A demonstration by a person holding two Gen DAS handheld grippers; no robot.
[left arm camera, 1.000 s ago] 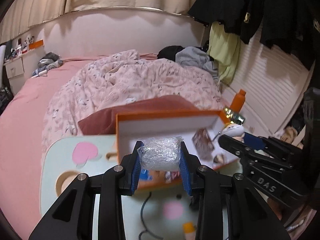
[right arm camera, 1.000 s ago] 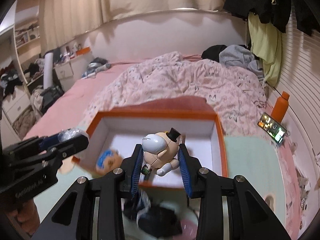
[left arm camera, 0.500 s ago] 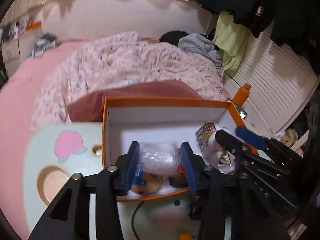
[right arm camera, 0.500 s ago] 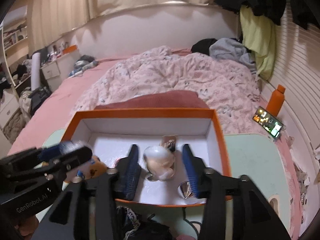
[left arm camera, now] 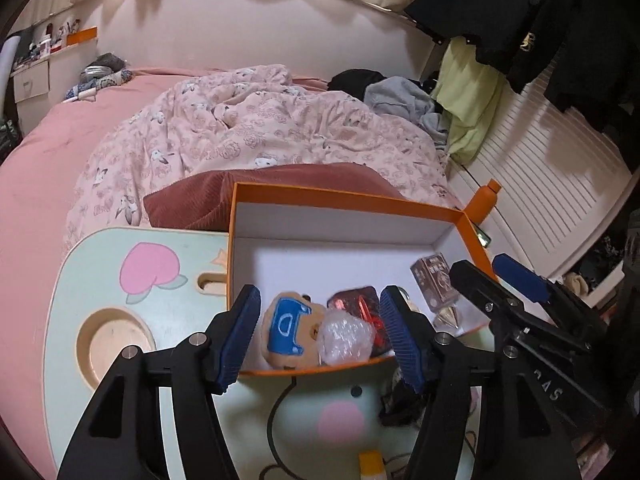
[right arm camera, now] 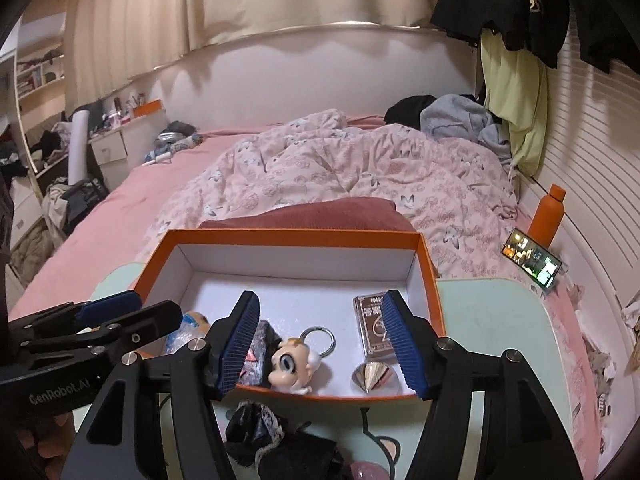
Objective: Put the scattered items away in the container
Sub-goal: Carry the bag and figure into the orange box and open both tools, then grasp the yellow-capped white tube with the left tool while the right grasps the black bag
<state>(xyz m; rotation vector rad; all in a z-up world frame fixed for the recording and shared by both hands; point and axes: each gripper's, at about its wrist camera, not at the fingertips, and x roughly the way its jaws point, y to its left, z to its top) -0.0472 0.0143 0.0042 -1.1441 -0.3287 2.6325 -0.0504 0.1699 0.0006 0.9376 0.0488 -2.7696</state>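
Orange card forms the walls of the box (right arm camera: 428, 276), which sits on the pale green lap table (left arm camera: 100, 264) with a white interior. Both tools hang over its near edge.

Left gripper (left arm camera: 320, 334): jaws spread wide, nothing held. A crumpled clear plastic wad (left arm camera: 346, 338) lies between the two blue pads without touching either, resting inside the box against the near wall. Beside it on the left sits a small plush with a blue patch (left arm camera: 290, 330); behind it, a dark red foil packet (left arm camera: 356, 304).

Right gripper (right arm camera: 320, 338): jaws likewise fully apart and empty. A figurine keychain (right arm camera: 294, 364) lies on the box floor between the pads, its ring pointing away toward the far wall. A silver cone (right arm camera: 370, 374) and a brown printed packet (right arm camera: 372, 328) lie to its right, also inside.

Outstanding item: a black lacy fabric bundle (right arm camera: 256, 426) remains on the table, outside the box, just in front of the near wall. It lies below and slightly left of the right gripper's open jaws, nearer to the operator than the fingertips. In the left wrist view it shows only as a dark patch at lower right, so the right gripper appears to be the nearer tool.

Assessment: reaching the bundle would require drawing back and descending, not advancing. Its outline is irregular; a long axis cannot be determined. A thin dark cord (left arm camera: 276, 404) on the table runs close by and could be caught with it.
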